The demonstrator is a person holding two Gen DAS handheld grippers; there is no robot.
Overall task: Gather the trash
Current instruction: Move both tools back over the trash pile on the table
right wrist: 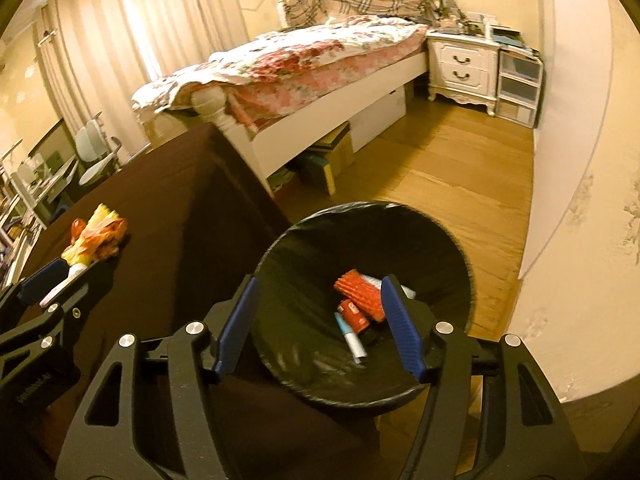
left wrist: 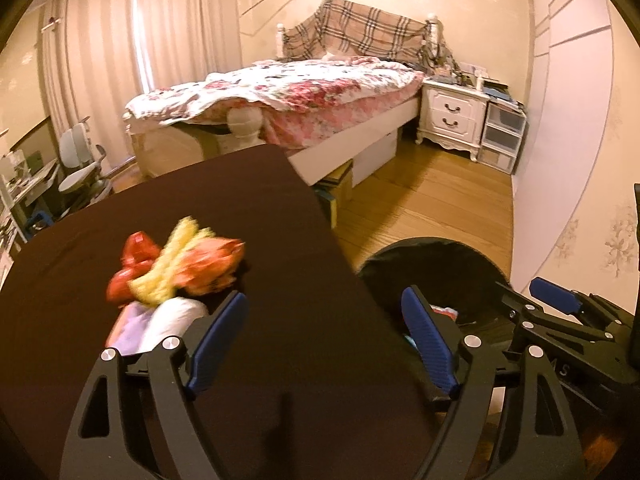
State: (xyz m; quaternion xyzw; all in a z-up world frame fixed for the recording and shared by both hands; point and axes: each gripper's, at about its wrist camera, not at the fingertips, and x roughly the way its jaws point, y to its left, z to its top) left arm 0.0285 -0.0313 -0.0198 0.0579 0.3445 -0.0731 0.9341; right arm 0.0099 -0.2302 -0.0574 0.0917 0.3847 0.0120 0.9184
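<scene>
While the trash pile [left wrist: 172,276] lies on the worktop [left wrist: 280,280] just ahead and left of the spread, empty left gripper [left wrist: 320,336], the spread right gripper [right wrist: 316,326] hangs over the bin [right wrist: 460,264]; left is nearer.

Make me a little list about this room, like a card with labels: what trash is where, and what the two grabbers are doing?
place: bedroom with a bed and a dark table
trash on table: a pile of wrappers, red, yellow and orange, with a white piece
bin: on the floor beside the table, black liner
trash in bin: red pack, small red piece, pale tube
left gripper: open, empty, over the table edge near the pile
right gripper: open, empty, above the bin
left to do: the pile is not yet in the bin
</scene>
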